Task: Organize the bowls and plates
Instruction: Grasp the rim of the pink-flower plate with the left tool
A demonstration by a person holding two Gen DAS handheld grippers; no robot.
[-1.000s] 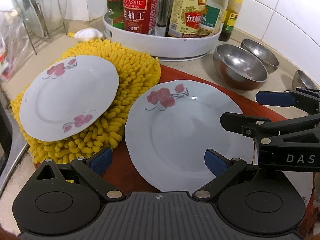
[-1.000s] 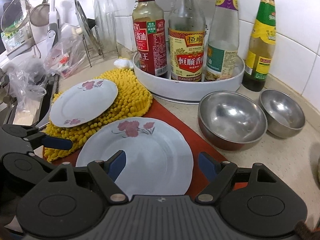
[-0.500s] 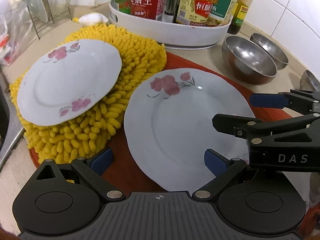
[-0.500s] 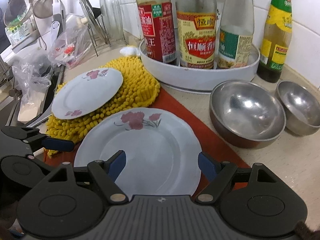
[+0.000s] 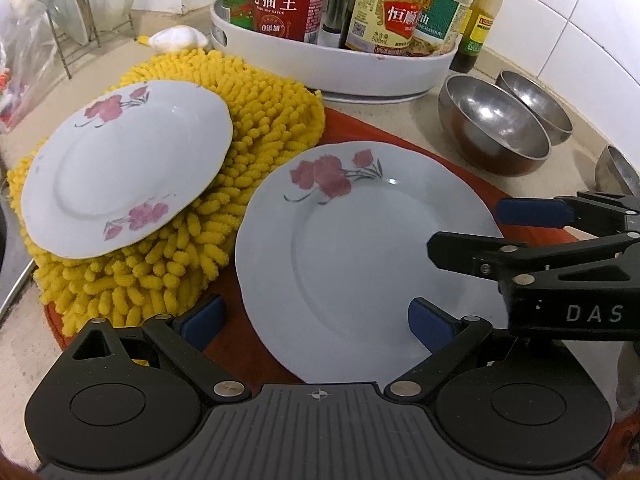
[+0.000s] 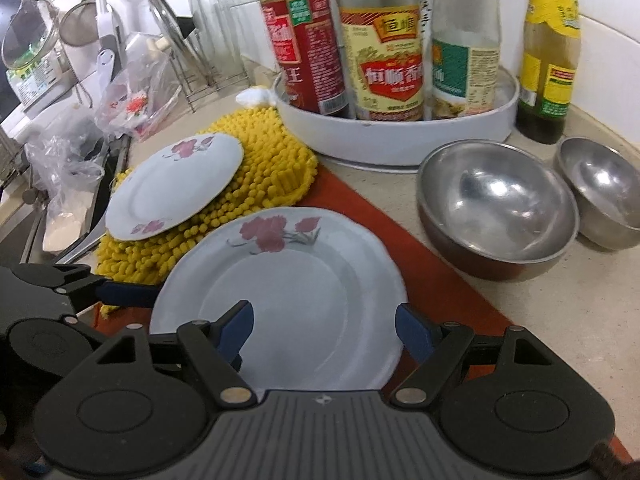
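both tools nearer large plate (image 5: 360, 236) | pale, pink flowers, scalloped rim | tools gaping, empty

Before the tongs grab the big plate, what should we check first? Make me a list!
1. Left tongs open: ok, nothing between the pads.
2. Right tongs open: ok, nothing between the pads.
3. Big plate bare: ok, nothing lies on it.
4. Big plate flat on the red mat: ok.
5. Small plate steady: not ok, it sits tilted on the yellow cloth, with its edge hanging over the side.
6. Bowls clear of the big plate: ok, they stand apart on the counter.
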